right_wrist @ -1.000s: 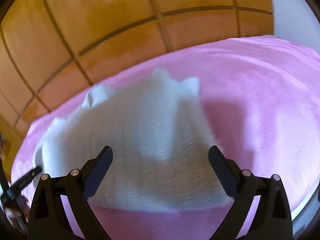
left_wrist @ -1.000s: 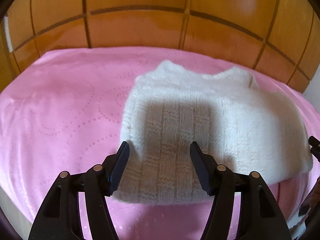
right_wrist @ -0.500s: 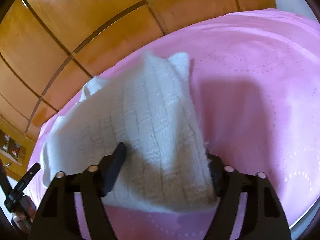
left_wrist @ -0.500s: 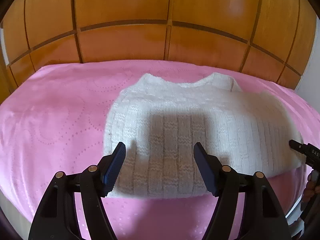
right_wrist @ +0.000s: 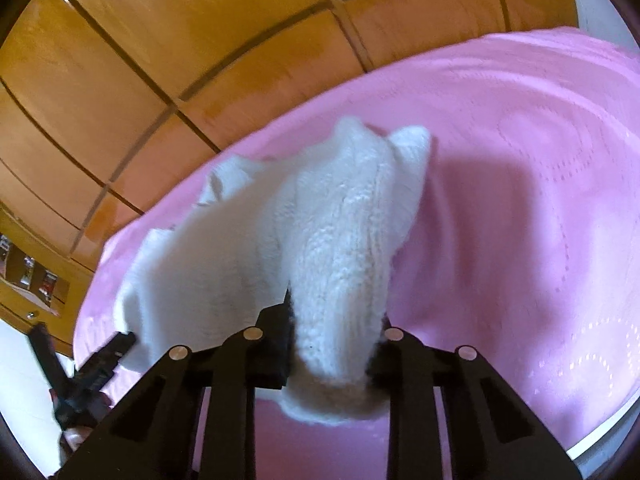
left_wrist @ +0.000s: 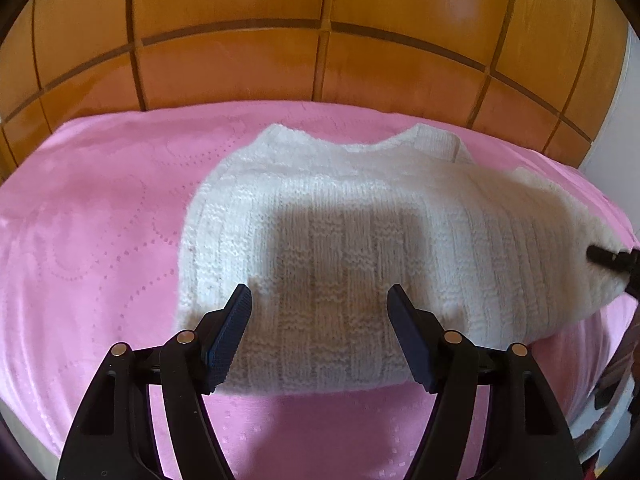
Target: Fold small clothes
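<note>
On the pink bedspread (left_wrist: 92, 240), your left gripper (left_wrist: 319, 308) is poised over the near left part of the white knitted sweater (left_wrist: 360, 208). Its jaws stand well apart, one to either side of the shadowed ribbed panel at the hem, and nothing is pinched between them; whether the tips touch the knit cannot be told from this view. The sweater lies across the middle of the bed, neckline toward the wooden headboard (left_wrist: 320, 32) and hem toward you. Its left edge lies flat on the bedspread.

Moving right, the knit rises off the bedspread. At the far right of the left wrist view, a black fingertip of your right gripper (left_wrist: 606, 258) meets the sweater's raised right edge.

From the right wrist view, your right gripper (right_wrist: 332, 340) has just been closing, and its jaws now stand narrow and clamped on a bunched fold of the sweater (right_wrist: 344, 240). The fold fills the gap between them, and a fluffy end of it hangs out below the pads. The held fold stands as a ridge that runs from the jaws toward the neckline, while the rest of the garment slopes away to the left, down to the bedspread (right_wrist: 520, 200). Your left gripper (right_wrist: 120, 344) shows at that view's lower left, at the sweater's far corner. Right of the ridge the bedspread carries only shadow.
</note>
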`<state>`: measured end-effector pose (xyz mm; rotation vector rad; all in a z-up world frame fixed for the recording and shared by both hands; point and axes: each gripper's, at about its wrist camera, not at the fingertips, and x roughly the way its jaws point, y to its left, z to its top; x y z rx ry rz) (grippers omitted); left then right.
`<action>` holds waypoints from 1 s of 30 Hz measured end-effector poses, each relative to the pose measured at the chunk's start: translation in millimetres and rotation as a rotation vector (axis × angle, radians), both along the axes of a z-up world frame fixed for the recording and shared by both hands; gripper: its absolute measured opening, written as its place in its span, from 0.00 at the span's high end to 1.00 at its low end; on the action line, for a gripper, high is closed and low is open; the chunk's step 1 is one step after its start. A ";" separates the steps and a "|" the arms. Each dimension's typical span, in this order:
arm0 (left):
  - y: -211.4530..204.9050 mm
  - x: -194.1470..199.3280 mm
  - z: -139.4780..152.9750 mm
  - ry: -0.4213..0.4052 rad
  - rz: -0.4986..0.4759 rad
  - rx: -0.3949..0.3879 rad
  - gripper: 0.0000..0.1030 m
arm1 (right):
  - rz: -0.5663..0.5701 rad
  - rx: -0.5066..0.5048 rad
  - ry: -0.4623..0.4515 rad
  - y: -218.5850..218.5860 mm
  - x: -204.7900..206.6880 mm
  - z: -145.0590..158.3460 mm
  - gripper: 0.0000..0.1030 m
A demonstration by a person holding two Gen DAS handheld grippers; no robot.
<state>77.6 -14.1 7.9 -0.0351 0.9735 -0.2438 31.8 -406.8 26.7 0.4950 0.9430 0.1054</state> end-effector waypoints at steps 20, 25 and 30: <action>68.3 6.6 -9.7 0.095 0.066 -0.330 0.40 | 0.487 -0.032 -0.149 242.1 60.4 58.4 0.88; 107.0 0.9 -5.4 0.094 0.129 -0.422 0.40 | 0.591 -0.119 -0.111 297.0 57.0 21.9 0.89; 129.4 1.5 -0.1 0.113 0.147 -0.601 0.40 | 0.654 -0.147 -0.144 312.0 41.9 13.5 0.69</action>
